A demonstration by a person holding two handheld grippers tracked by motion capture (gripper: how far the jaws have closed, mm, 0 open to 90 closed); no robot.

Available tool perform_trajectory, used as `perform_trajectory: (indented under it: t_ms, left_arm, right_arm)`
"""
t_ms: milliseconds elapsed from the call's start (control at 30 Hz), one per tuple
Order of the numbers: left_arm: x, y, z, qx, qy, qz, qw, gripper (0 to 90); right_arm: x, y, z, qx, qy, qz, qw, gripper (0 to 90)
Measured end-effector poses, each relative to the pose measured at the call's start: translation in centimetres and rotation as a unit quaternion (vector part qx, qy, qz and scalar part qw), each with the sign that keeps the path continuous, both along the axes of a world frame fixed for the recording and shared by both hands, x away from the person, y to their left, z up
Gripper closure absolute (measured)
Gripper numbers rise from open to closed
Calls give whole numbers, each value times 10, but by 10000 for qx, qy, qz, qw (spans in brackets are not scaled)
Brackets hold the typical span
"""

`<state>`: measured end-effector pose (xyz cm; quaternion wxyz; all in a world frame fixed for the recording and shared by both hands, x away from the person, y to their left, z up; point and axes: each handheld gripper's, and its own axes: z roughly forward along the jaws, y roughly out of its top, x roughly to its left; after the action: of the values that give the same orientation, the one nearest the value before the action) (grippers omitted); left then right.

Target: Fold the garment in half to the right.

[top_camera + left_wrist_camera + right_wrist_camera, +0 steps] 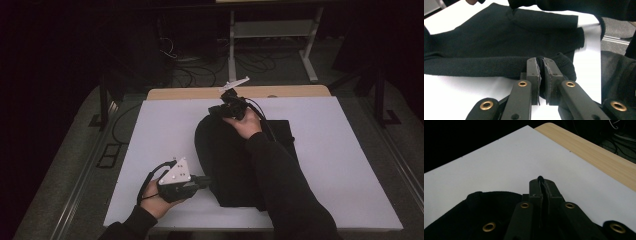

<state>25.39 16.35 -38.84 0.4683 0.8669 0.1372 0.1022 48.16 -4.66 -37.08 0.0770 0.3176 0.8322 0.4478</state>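
Note:
A black garment (225,160) lies folded on the white board (150,145). My left gripper (206,181) is at the garment's near left edge, shut on a thick fold of the black cloth (499,66); in the left gripper view the pads (534,68) pinch that fold. At the garment's far end, my right gripper (214,110) is shut on the cloth's edge. In the right gripper view a sliver of black fabric (540,178) pokes out between the closed pads, with more garment (474,210) below. The right sleeve and forearm (280,180) lie across the garment.
The white board rests on a wooden table whose edge (200,93) shows at the back. Beyond it stand a white metal frame (272,30) and cables on the floor (200,70). Bare board (340,160) lies to the right of the garment.

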Motion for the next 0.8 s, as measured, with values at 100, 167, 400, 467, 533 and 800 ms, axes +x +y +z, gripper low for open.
perform_trajectory:
  t_ms: [100, 167, 400, 467, 533, 800]
  left_arm:
    - [1, -11, 2, 0, -4, -99, 10000, 822]
    - [2, -17, 2, 15, -6, -162, 9999, 822]
    - [4, -32, 3, 34, -38, -297, 9995, 822]
    - [5, -35, 3, 14, -28, -316, 9995, 821]
    - [6, -38, 2, 46, -2, -350, 9994, 818]
    - [8, -49, 0, 29, 42, -416, 9991, 818]
  right_arm:
    - [-1, -9, 2, 48, -6, -26, 10000, 841]
    - [0, -15, 3, 81, 9, -59, 9999, 841]
    - [-1, -36, 4, 185, -2, -211, 9996, 841]
    - [-2, -40, 4, 179, 11, -228, 9996, 840]
    - [-2, -44, 3, 196, 21, -263, 9995, 837]
    - [-4, -55, 0, 210, 54, -334, 9992, 836]
